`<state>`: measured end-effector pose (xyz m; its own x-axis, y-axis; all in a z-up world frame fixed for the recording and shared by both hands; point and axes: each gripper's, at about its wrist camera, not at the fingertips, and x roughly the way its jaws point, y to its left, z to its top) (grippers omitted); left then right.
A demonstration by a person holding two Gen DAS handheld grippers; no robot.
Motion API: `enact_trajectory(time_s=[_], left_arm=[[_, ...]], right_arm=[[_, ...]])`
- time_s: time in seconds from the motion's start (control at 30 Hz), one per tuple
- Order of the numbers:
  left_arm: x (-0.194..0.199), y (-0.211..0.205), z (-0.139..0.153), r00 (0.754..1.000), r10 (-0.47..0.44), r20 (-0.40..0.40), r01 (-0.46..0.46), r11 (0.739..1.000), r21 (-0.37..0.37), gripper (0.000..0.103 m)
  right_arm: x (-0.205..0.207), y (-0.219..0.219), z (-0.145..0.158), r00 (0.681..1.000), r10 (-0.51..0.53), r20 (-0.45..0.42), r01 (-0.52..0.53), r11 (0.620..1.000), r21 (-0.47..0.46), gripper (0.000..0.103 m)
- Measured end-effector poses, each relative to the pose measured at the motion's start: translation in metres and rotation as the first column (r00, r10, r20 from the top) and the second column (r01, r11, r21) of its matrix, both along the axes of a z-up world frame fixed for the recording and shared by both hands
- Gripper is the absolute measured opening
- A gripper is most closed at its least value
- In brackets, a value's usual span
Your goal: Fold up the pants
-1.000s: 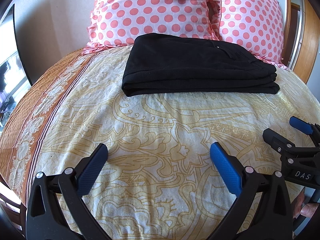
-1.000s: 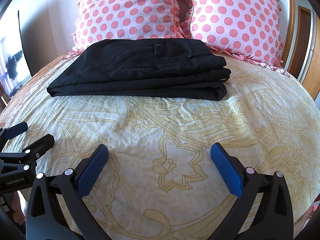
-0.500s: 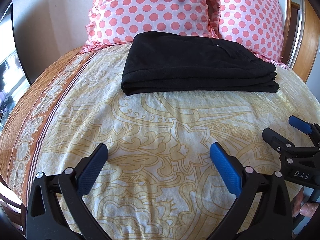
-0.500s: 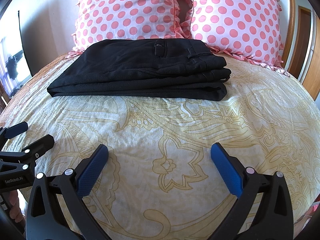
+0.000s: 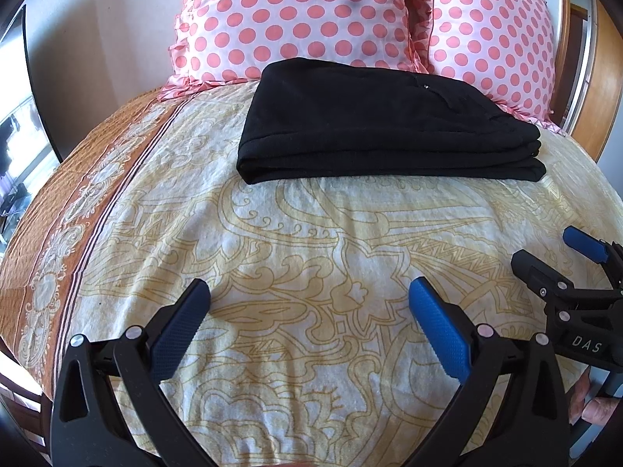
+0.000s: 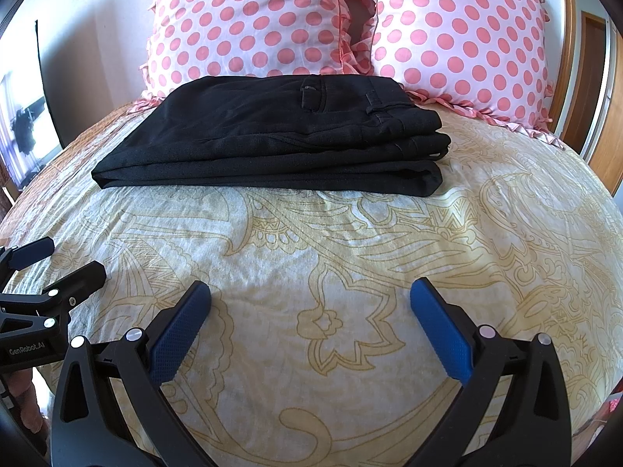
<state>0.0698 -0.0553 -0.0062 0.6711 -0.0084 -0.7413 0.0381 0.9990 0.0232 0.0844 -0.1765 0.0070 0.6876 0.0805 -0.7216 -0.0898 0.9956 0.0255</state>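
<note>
The black pants [image 5: 373, 124] lie folded in a flat stack on the bed, just in front of the pillows; they also show in the right wrist view [image 6: 280, 136], waistband to the right. My left gripper [image 5: 309, 292] is open and empty, low over the bedspread, well short of the pants. My right gripper [image 6: 311, 292] is open and empty too, beside the left one. Each gripper shows at the edge of the other's view: the right one [image 5: 545, 257] and the left one [image 6: 66, 260].
Two pink polka-dot pillows [image 5: 303, 15] [image 6: 459, 35] stand against the headboard behind the pants. The cream and yellow patterned bedspread [image 5: 311, 233] has an orange border [image 5: 97, 179] along the left edge. A wooden door frame [image 5: 599, 78] stands at the right.
The left wrist view has drifted slightly, so the pants sit a little higher and left in it. The right gripper and the pants have not moved.
</note>
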Motion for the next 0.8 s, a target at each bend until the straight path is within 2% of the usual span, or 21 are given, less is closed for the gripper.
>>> enact_trajectory(time_s=[0.8], left_arm=[[0.0032, 0.0010, 0.0005, 0.999, 0.008, -0.035, -0.008, 1.000, 0.004, 0.101]], right_arm=[[0.0004, 0.0010, -0.0001, 1.000, -0.001, -0.001, 0.001, 1.000, 0.000, 0.102]])
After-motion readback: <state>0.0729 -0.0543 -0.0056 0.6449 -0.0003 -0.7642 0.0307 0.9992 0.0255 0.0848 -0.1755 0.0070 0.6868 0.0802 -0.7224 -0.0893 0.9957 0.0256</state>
